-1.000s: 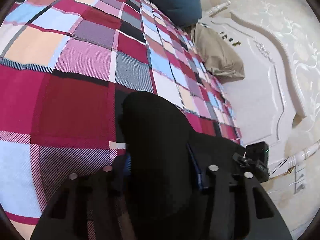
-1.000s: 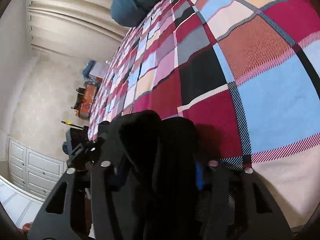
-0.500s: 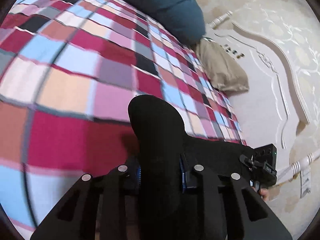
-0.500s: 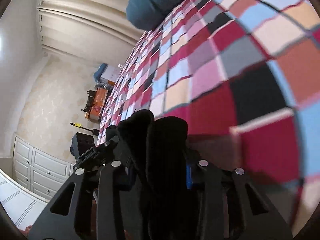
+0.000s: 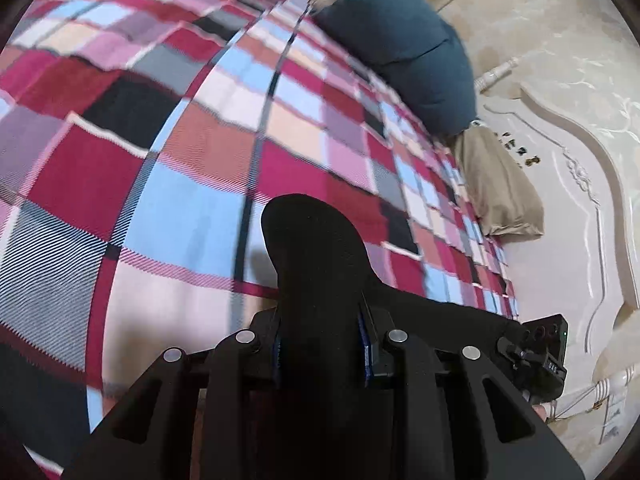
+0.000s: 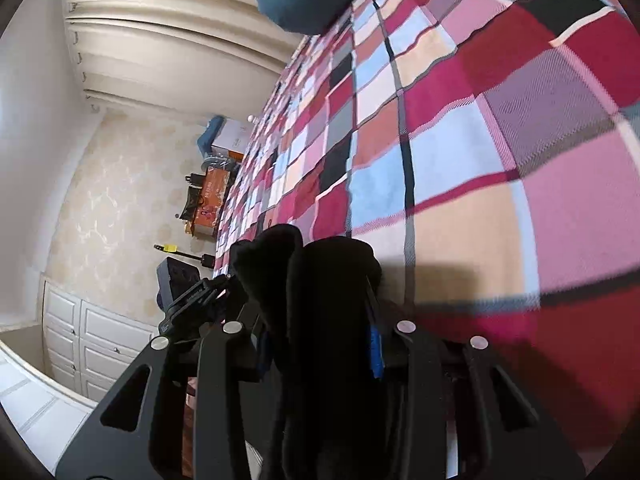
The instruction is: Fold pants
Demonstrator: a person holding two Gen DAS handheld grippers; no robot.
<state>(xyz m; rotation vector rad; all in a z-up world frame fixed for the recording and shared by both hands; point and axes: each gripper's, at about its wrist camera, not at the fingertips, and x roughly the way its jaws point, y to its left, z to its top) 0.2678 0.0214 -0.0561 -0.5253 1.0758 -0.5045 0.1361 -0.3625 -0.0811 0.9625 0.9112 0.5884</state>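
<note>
- Compared with a second earlier: jaws of left gripper closed further, then steady, clenched on a bunched fold of black pants.
- Likewise for right gripper: jaws narrowed early in the second, now pinching a thicker, doubled bunch of the same pants.
- Both views shifted across the checked bedspread; different squares now under each gripper, pattern partly smeared by motion blur.
- Teal pillow now lower and more central in left view than before; tan pillow still beside white headboard.
- In right view, more curtain and wall visible than a second ago; white cabinet at lower left.
- Pants position: raised in both grips, fabric standing up between the fingers over the bedspread; a black span leading right from the left grip toward the other gripper's housing at frame edge.
- Hidden or unclear: rest of pants blocked by gripper bodies; contact of pants with bedspread not determinable.
- Pad faces mostly covered by cloth, only blue edges showing.
- Clutter beside the bed in right view too small to identify.
- Holder's hands almost wholly out of frame.
</note>
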